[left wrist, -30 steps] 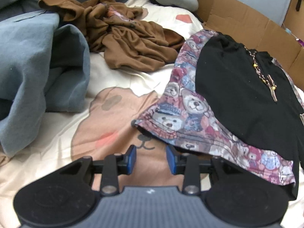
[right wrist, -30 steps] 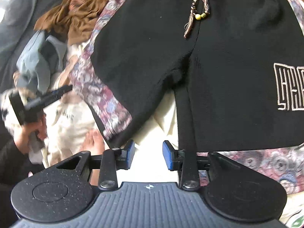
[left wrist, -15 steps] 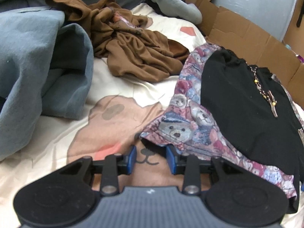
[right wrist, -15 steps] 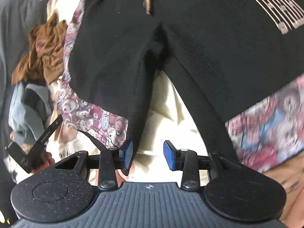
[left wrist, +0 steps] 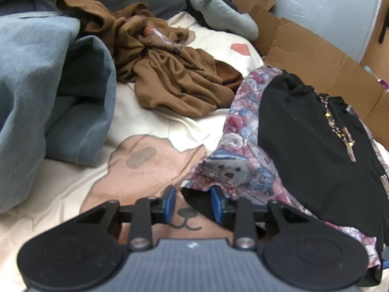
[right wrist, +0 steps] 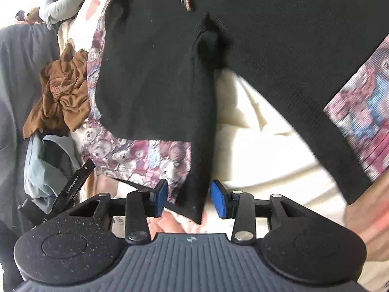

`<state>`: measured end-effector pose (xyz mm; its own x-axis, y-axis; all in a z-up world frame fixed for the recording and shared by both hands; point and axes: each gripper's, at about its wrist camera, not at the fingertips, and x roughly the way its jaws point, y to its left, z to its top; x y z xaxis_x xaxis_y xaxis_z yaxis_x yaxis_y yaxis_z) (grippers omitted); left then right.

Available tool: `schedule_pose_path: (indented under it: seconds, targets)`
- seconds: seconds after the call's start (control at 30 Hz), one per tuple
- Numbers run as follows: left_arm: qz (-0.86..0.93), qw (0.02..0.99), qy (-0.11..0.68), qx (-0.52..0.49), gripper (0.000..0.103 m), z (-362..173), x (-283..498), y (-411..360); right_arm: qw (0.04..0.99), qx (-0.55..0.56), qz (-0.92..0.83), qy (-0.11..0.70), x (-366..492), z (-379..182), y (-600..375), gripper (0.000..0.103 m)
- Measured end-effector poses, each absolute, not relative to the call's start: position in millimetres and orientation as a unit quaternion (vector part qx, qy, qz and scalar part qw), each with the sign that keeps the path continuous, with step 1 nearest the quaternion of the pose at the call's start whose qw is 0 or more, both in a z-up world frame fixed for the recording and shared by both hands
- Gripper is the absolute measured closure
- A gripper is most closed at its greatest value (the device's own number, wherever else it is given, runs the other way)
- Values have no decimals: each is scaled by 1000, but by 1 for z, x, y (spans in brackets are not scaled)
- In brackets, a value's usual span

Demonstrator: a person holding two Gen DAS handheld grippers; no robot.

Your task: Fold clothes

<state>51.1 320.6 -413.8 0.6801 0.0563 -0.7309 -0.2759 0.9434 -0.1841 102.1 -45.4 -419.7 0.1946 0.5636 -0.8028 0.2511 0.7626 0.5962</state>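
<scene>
Shorts (left wrist: pixel 304 150), black with bear-print trim, lie spread across the bedsheet (left wrist: pixel 150 126) toward 2 o'clock. Left gripper (left wrist: pixel 192 203) and right gripper (right wrist: pixel 188 200) both gape around hem corners; probably bite deep, catching both layers.

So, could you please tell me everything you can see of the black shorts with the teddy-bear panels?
The black shorts lie spread flat on the cream bear-print bedcover. They look like soft black knit with teddy-bear patterned side panels, a beaded drawstring at the gathered waist and a pale line emblem on one leg. One leg's hem corner sits between the open fingers of the left gripper, the other edge of that hem between those of the right gripper.
</scene>
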Motion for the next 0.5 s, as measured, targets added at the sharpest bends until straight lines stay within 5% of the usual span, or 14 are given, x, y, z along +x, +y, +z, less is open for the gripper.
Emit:
schedule_pose_path:
  seconds: [0.2, 0.23, 0.3, 0.5]
  targets:
    - [73, 911, 385, -131, 84, -411, 47, 319, 701, 333, 109, 622, 102, -427, -50, 58]
    - [70, 911, 385, -132, 84, -410, 46, 320, 701, 334, 109, 621, 102, -428, -51, 82]
    - [66, 909, 387, -136, 84, -410, 43, 321, 701, 336, 108, 620, 102, -431, -52, 103]
    - [74, 903, 399, -143, 85, -416, 30, 325, 708, 337, 108, 612, 103, -430, -59, 103]
